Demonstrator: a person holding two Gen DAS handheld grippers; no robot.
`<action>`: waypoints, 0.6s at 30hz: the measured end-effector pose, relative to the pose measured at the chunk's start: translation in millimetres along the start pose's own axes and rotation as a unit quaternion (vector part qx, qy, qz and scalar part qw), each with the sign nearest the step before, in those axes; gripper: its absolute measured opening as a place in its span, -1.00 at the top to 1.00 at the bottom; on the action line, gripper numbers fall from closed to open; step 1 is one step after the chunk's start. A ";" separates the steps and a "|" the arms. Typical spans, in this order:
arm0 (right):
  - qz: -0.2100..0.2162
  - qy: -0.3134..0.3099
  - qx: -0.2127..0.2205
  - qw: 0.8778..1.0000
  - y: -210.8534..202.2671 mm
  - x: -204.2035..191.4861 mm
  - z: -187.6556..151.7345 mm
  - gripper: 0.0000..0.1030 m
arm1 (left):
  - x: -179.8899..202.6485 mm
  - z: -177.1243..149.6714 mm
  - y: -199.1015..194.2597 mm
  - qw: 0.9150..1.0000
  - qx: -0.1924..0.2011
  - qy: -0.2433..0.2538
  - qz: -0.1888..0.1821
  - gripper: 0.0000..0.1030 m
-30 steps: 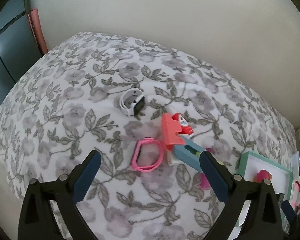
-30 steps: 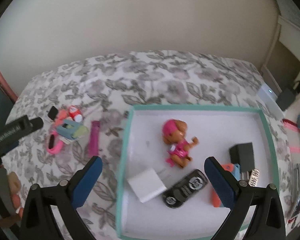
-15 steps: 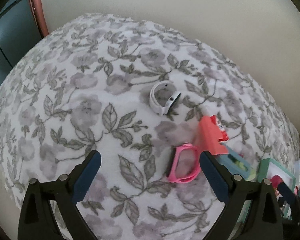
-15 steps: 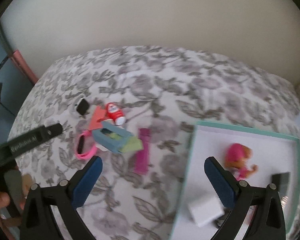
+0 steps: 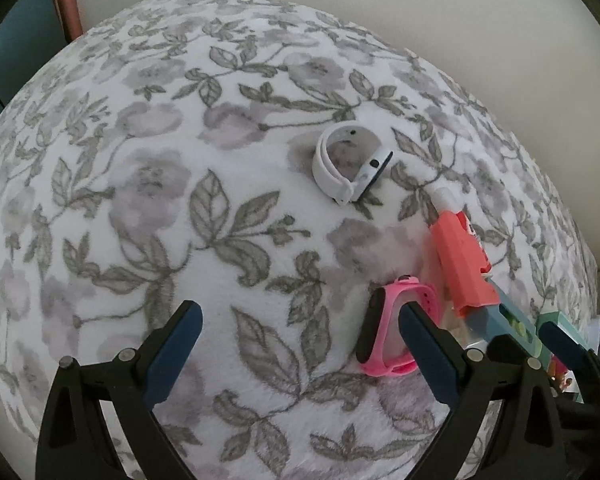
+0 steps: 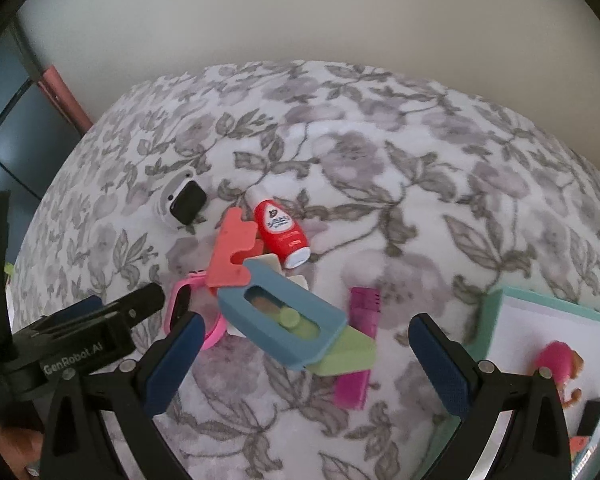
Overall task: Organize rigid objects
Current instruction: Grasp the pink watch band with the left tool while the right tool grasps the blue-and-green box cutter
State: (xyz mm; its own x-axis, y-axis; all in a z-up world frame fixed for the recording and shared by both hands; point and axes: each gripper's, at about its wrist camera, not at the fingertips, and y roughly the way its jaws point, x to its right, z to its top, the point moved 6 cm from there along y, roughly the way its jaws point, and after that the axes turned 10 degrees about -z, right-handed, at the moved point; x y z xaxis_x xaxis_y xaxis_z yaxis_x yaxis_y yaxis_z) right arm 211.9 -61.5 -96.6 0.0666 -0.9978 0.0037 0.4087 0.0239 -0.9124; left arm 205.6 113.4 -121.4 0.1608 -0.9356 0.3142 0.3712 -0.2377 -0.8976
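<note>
**Both grippers spread wide over the toy pile**

The left gripper (image 5: 298, 330) hangs empty, jaws wide, its right finger beside the pink watch (image 5: 394, 330). The right gripper (image 6: 306, 346) (also wide, empty) frames the blue toy (image 6: 284, 322); the teal tray (image 6: 560, 306) lies right.

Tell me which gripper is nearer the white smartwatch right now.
Left, though neither is close. The left gripper hangs open just short of the white smartwatch, which lies ahead, slightly right. The right gripper is open over the blue toy, farther back.
</note>
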 end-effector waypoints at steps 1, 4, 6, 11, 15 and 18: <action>0.000 -0.001 -0.001 1.000 1.3 -0.9 0.1 -0.99 | 0.0 -0.2 1.6 1.000 -0.002 0.001 0.000 -0.84; 0.002 0.002 -0.005 1.000 4.6 -0.6 0.3 -0.96 | 0.8 -1.3 7.8 1.000 -0.010 -0.005 -0.008 -0.83; 0.016 0.010 -0.010 1.000 6.2 -0.1 0.0 -0.87 | 3.6 -2.6 11.2 1.000 -0.015 -0.003 -0.013 -0.78; 0.032 0.016 -0.014 0.999 6.6 -3.3 -1.1 -0.52 | 12.6 -3.8 16.9 1.000 -0.021 0.023 0.003 -0.67; 0.054 0.019 -0.018 0.998 4.9 -5.6 -3.7 -0.32 | 21.1 -7.2 20.4 0.998 -0.023 0.050 0.022 -0.54; 0.063 0.028 -0.018 0.997 1.9 -4.7 -6.1 -0.16 | 28.8 -9.7 22.2 0.996 -0.024 0.073 0.037 -0.32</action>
State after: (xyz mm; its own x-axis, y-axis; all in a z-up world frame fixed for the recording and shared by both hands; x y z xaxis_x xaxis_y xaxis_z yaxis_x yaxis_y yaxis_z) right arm 206.8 -57.1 -100.9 0.0639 -0.9888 -0.1347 0.3680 0.1488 -0.9179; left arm 209.6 78.7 -135.3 0.0491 -0.9783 0.2011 0.3180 -0.1755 -0.9317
